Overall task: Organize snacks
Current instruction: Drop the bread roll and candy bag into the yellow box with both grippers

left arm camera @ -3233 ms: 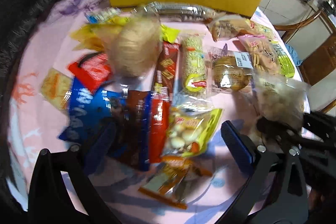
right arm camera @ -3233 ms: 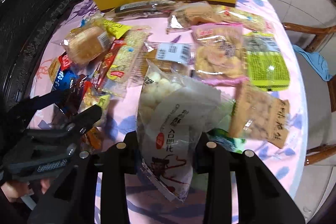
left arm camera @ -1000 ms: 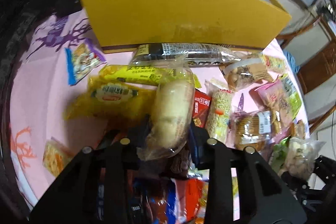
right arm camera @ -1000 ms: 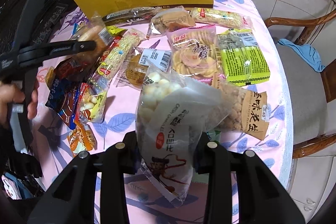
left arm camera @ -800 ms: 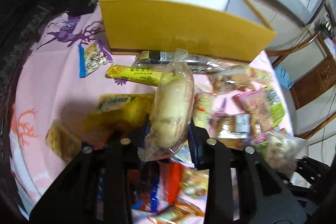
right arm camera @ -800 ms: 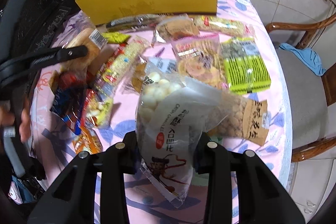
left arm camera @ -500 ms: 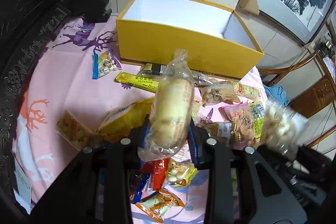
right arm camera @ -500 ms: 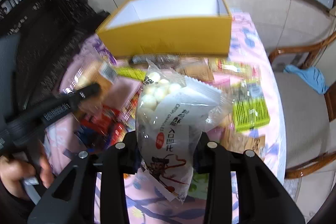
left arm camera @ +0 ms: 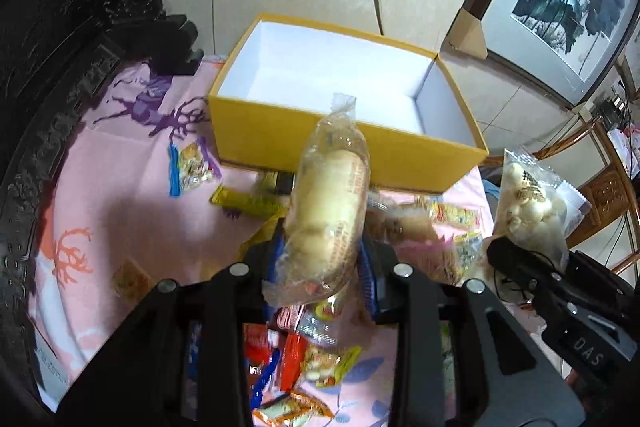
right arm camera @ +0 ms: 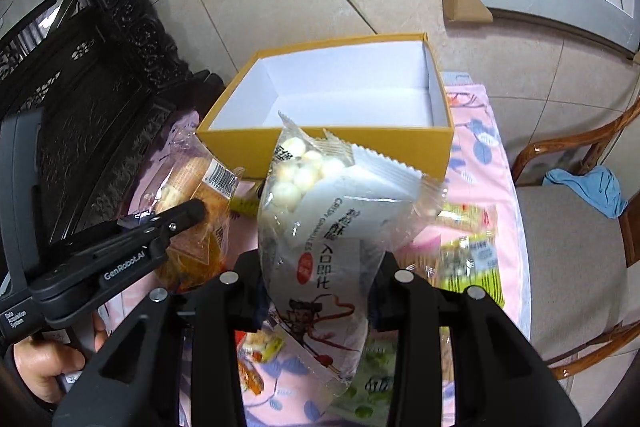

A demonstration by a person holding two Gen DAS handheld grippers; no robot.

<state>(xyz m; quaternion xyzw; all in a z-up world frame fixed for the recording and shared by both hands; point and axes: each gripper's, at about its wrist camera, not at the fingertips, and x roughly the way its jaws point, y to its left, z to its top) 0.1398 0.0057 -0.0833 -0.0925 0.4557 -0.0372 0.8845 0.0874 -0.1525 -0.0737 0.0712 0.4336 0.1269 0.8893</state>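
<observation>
- While clamped in the left gripper [left arm camera: 322, 267], a bread packet [left arm camera: 328, 215] hangs before the yellow box [left arm camera: 344, 95].
- Beside it, the right gripper [right arm camera: 320, 291] pinches a bag of white candy balls [right arm camera: 332, 227], also short of the box.

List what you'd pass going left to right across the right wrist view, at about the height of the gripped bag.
left gripper → bread packet → white candy bag → green snack packet → wooden chair
</observation>
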